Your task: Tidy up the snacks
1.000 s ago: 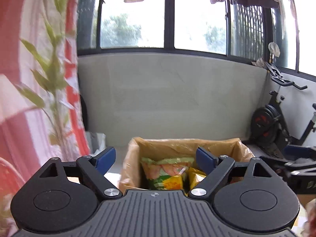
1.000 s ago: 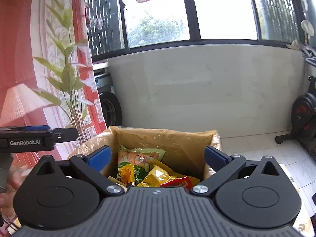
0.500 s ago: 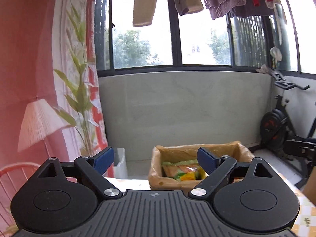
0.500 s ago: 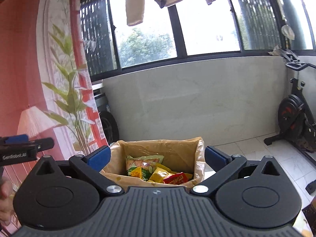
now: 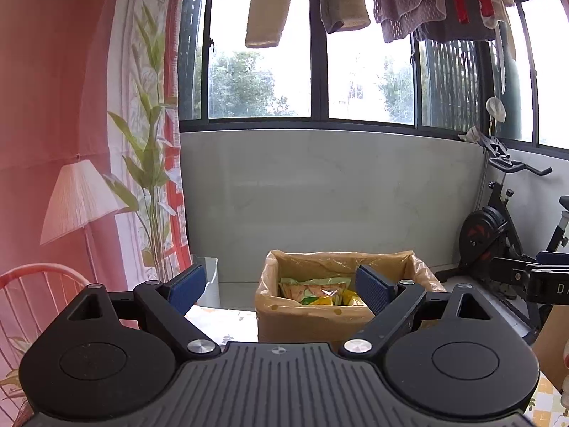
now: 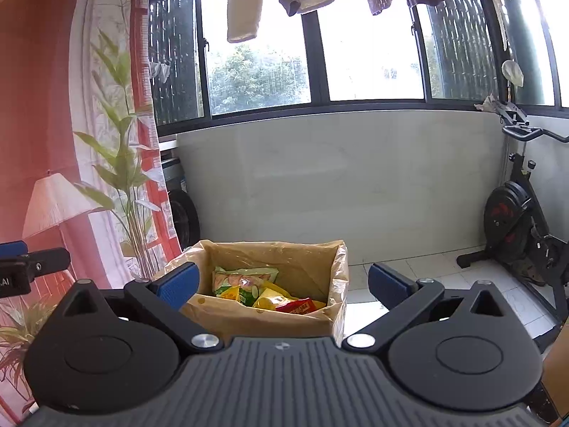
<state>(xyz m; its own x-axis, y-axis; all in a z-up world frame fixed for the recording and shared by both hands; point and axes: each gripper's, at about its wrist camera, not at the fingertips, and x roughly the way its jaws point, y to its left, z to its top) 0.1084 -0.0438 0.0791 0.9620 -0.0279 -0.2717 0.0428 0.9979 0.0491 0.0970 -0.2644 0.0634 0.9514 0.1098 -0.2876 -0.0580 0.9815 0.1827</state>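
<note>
A cardboard box lined with a yellowish plastic bag (image 5: 313, 316) (image 6: 263, 315) stands ahead of both grippers on a patterned tabletop. Inside lie snack packets: a green-and-orange one (image 5: 313, 286) (image 6: 243, 277), yellow ones (image 6: 272, 299) and a red one (image 6: 297, 306). My left gripper (image 5: 282, 290) is open and holds nothing; the box sits beyond it, slightly right. My right gripper (image 6: 282, 284) is also open and holds nothing, with the box seen between its blue pads. Each gripper shows at the edge of the other's view.
A patterned tablecloth (image 5: 220, 323) shows left of the box. An exercise bike (image 6: 522, 220) stands on the tiled floor at right. A pale low wall (image 5: 330, 195) under windows lies behind, with laundry (image 5: 341, 0) hanging above. A printed curtain (image 6: 117, 124) hangs at left.
Both grippers have pulled back and tilted up from the box, which now looks smaller and farther. More window and hanging laundry have come into view. Jaws stayed open.
</note>
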